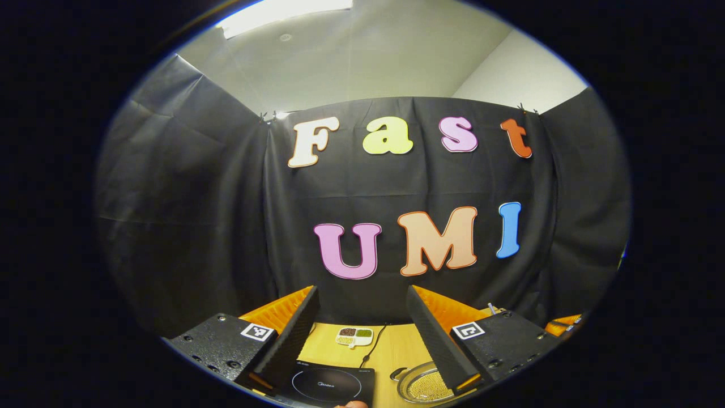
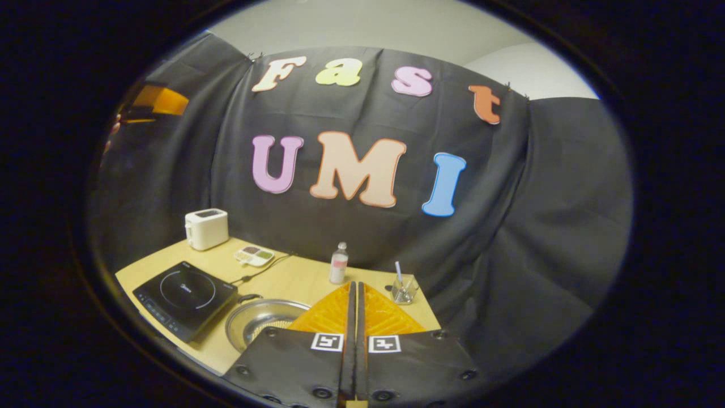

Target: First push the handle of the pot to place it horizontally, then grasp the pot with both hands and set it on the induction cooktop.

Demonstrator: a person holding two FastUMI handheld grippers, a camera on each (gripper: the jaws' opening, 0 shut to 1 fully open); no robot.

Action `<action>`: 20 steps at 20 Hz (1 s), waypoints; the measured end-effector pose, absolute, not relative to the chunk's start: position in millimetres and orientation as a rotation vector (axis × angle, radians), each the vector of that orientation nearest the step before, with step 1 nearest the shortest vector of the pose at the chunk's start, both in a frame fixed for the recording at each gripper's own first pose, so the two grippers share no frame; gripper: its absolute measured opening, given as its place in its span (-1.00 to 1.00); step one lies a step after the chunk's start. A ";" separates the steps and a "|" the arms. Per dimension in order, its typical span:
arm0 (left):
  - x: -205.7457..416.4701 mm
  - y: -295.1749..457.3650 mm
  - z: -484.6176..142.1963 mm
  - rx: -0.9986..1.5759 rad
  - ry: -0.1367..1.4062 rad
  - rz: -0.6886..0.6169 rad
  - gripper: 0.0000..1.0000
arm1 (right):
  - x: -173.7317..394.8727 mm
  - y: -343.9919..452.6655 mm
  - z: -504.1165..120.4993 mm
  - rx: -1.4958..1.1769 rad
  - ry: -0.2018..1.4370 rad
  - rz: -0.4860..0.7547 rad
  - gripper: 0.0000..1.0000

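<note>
In the right gripper view we see the pot (image 2: pixel 261 326), a shallow steel one, sitting on the wooden bench (image 2: pixel 294 280) just right of the induction cooktop (image 2: pixel 186 297). Its dark handle (image 2: pixel 247 297) points toward the cooktop's back corner. Inside the pot lies a pale, grainy mass (we cannot tell what it is). The cooktop is a flat black slab with a ring drawn on its top, and nothing stands on it.

Behind the cooktop, a small divided dish (image 2: pixel 255 255) holds dark and green fillings in separate compartments, with a black cord running past it. A white toaster (image 2: pixel 207 228) stands at the far left corner. Further right stand a clear bottle (image 2: pixel 338 264) and a glass cup (image 2: pixel 404 291) with a straw upright in it.

The right hand-held gripper (image 2: pixel 352 294) hovers above the bench's near edge beside the pot, its two fingers pressed together with nothing between them.

In the left gripper view, the left hand-held gripper (image 1: pixel 362 334) is held high and tilted upward, its fingers spread wide apart and holding nothing. Between and below them we see the cooktop (image 1: pixel 331 385), the pot's rim (image 1: pixel 419 385) and the divided dish (image 1: pixel 354 335).
</note>
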State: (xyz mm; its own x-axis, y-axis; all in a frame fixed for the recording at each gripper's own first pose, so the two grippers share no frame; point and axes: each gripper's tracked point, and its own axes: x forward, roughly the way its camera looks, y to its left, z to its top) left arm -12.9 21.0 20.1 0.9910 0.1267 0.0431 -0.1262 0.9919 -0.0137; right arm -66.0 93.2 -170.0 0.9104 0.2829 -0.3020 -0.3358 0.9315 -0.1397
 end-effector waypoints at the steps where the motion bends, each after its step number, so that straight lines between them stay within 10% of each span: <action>1: -12.9 22.8 19.4 -0.009 -0.042 0.131 0.97 | -69.1 93.8 -182.5 -0.194 0.312 0.332 -0.80; 20: -26.3 56.9 -5.6 -0.025 0.027 0.231 0.97 | -147.0 99.2 -414.5 -0.281 0.890 0.482 -0.94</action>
State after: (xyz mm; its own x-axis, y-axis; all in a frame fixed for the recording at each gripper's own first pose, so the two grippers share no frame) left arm -26.3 56.9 -5.6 0.9730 0.2288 -0.0299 -0.2295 0.9731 -0.0212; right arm -147.0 99.2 -414.5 0.5334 0.2843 -0.7966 -0.5124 0.8579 -0.0369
